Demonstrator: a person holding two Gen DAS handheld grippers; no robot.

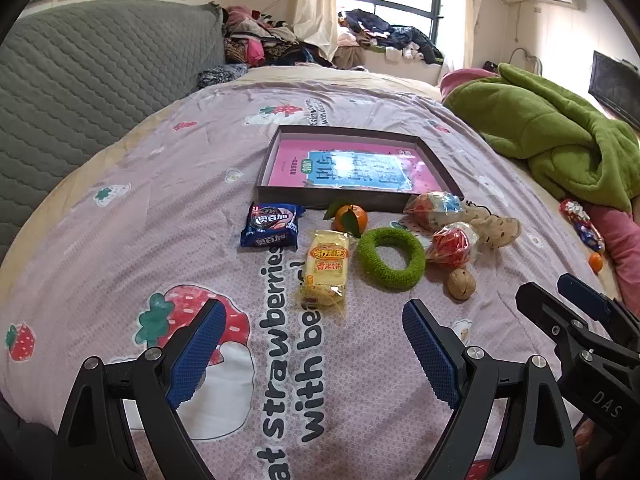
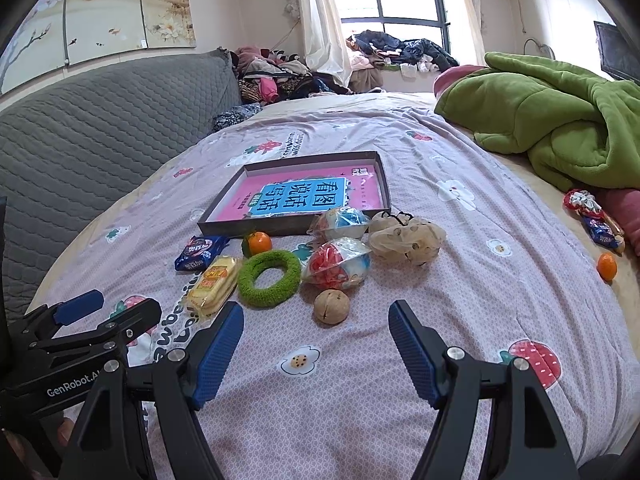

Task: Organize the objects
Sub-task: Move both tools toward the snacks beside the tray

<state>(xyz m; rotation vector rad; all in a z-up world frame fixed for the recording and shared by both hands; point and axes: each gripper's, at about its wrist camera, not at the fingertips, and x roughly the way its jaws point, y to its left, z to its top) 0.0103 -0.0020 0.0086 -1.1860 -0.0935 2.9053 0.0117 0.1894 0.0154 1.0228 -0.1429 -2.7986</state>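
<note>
A shallow dark box [image 1: 352,200] [image 2: 276,225] with a pink book lying in it sits mid-bed. In front of it lie a blue cookie pack [image 1: 271,226] [image 2: 200,253], a yellow rice-cracker pack [image 1: 326,267] [image 2: 214,284], an orange [image 1: 350,218] [image 2: 259,242], a green knitted ring [image 1: 391,258] [image 2: 269,272], two bagged toys [image 1: 452,245] [image 2: 338,266], a beige mesh bag [image 1: 496,226] [image 2: 408,238] and a walnut [image 1: 461,283] [image 2: 331,306]. My left gripper [image 1: 314,316] [image 2: 108,306] hovers open short of the yellow pack. My right gripper [image 2: 316,318] [image 1: 548,292] hovers open just short of the walnut.
A grey quilted headboard [image 1: 80,92] runs along the left. A green blanket [image 1: 560,136] [image 2: 560,120] is heaped at the right, with a second orange [image 2: 607,266] [image 1: 596,262] and a wrapped snack [image 2: 596,220] beside it. Clothes are piled by the window [image 2: 400,52].
</note>
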